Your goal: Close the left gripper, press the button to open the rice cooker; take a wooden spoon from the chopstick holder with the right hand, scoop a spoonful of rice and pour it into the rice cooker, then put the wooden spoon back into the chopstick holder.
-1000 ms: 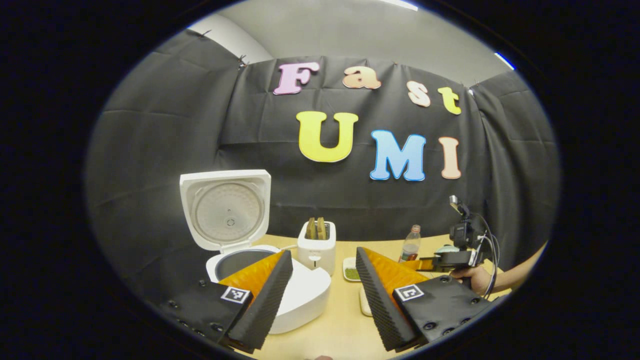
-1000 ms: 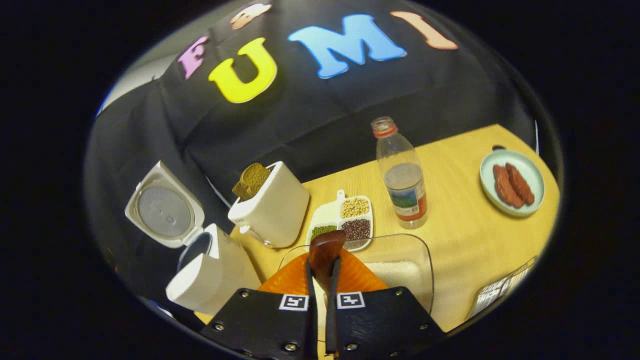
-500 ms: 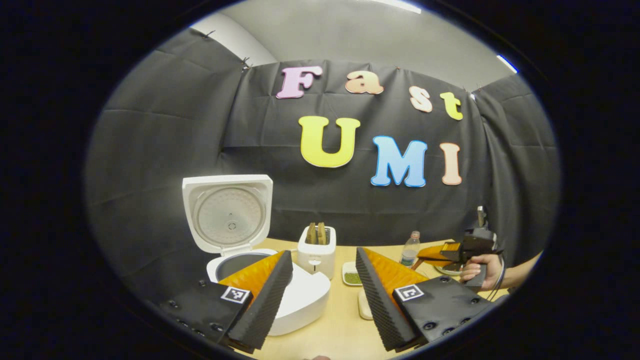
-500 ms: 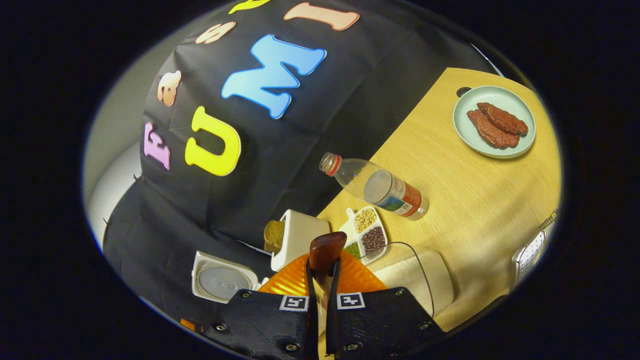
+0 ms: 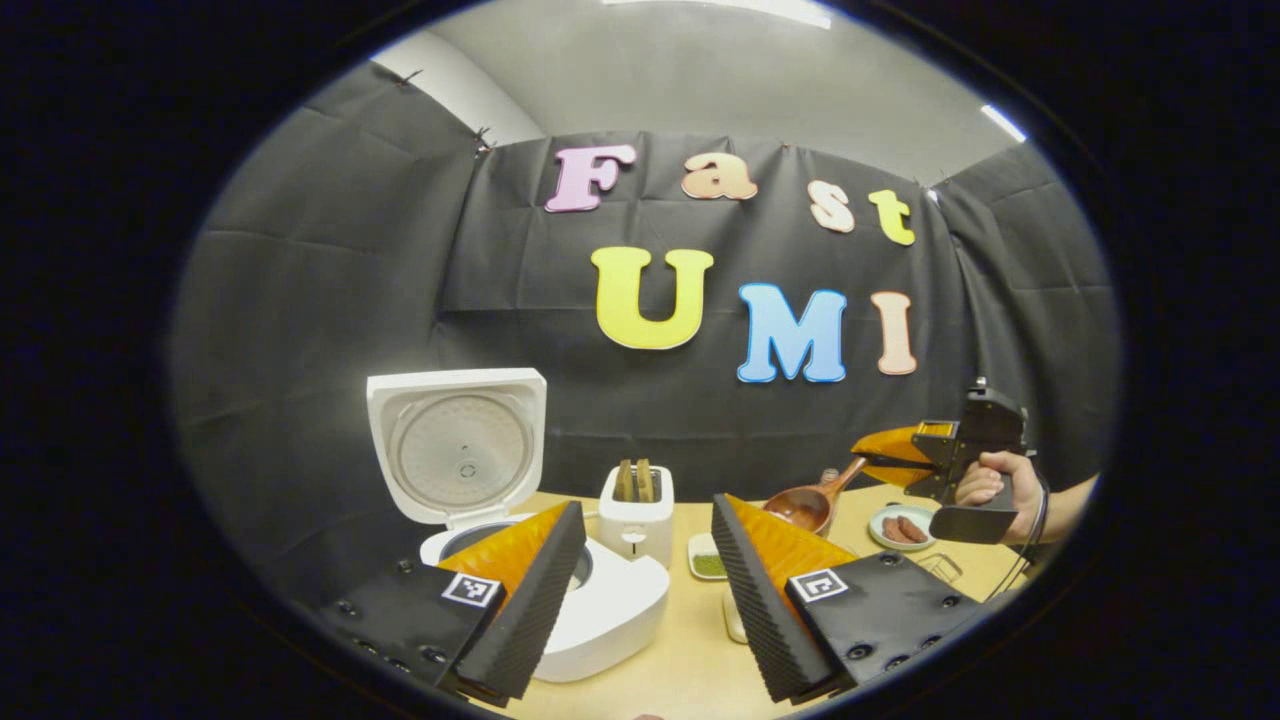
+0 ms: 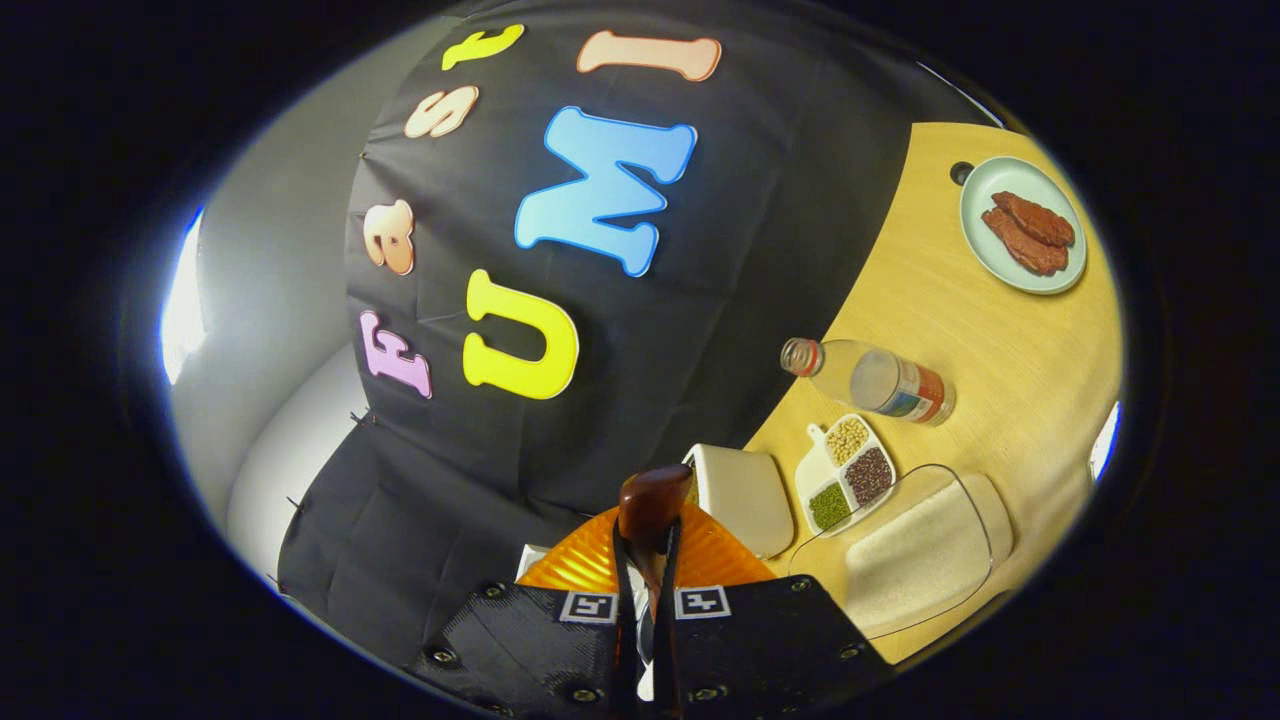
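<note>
The white rice cooker (image 5: 600, 610) stands at the left with its lid (image 5: 456, 450) raised upright and the pot rim showing. My left gripper (image 5: 648, 510) is open just in front of it, with nothing between its fingers. In the left gripper view, a hand (image 5: 985, 485) holds my right gripper (image 5: 890, 455) in the air at the right. The brown wooden spoon (image 5: 800, 505) slopes down and left from it. In the right gripper view, my right gripper (image 6: 645, 540) is shut on the spoon (image 6: 650, 505). The clear rice container (image 6: 915, 555) lies below to the right. I cannot tell whether the spoon holds rice.
A white toaster (image 5: 634, 510) with bread stands behind the cooker. A divided dish of beans (image 6: 848, 472), a plastic bottle (image 6: 870, 378) and a pale plate of meat (image 6: 1025, 225) sit on the wooden table (image 6: 1000, 330). A wire rack (image 5: 938, 566) is at the right.
My right gripper has risen and rolled, carrying the spoon up from the rice container; the spoon's bowl now shows in the left gripper view. The left gripper has barely moved.
</note>
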Demonstrator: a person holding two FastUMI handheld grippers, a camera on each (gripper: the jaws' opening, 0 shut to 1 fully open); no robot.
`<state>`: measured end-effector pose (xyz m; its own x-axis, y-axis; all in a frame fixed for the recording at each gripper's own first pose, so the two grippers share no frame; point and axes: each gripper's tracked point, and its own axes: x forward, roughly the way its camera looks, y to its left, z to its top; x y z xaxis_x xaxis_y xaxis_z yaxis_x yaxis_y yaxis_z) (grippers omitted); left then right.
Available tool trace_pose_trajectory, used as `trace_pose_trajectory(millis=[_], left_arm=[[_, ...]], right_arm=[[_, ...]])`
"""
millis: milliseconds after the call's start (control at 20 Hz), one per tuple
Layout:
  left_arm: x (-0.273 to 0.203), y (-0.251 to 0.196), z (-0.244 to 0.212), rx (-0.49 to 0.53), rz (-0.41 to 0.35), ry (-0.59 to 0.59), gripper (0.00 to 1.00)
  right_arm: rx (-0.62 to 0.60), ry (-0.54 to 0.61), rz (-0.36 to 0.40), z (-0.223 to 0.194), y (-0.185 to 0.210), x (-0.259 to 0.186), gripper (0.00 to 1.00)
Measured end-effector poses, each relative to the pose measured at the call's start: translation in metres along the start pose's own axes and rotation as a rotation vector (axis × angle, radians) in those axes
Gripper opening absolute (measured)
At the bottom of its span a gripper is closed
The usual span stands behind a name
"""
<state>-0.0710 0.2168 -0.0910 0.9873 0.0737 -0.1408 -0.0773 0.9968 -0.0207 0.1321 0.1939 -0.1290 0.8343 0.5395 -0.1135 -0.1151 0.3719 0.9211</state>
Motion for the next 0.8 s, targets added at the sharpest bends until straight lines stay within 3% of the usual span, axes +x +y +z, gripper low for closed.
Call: trace_pose_trajectory(millis=[50,250,300,450,800], left_arm=[[-0.001,0.002,0.001,0.005,-0.004,-0.005,0.9],[-0.01,0.022,0.011,0.008,0.009,-0.039,0.87],[-0.012,0.026,0.01,0.002,0.014,-0.042,0.93],[-0.021,0.04,0.005,-0.023,0.023,-0.04,0.87],[-0.031,0.063,-0.005,-0.025,0.028,-0.023,0.87]], right_arm=[[-0.007,0.006,0.007,-0.005,0.007,0.004,0.06],[-0.022,0.045,0.046,-0.028,0.039,0.021,0.06],[-0.032,0.054,0.052,-0.034,0.045,0.027,0.06],[-0.059,0.081,0.067,-0.05,0.06,0.043,0.06],[-0.104,0.139,0.077,-0.087,0.084,0.085,0.06]])
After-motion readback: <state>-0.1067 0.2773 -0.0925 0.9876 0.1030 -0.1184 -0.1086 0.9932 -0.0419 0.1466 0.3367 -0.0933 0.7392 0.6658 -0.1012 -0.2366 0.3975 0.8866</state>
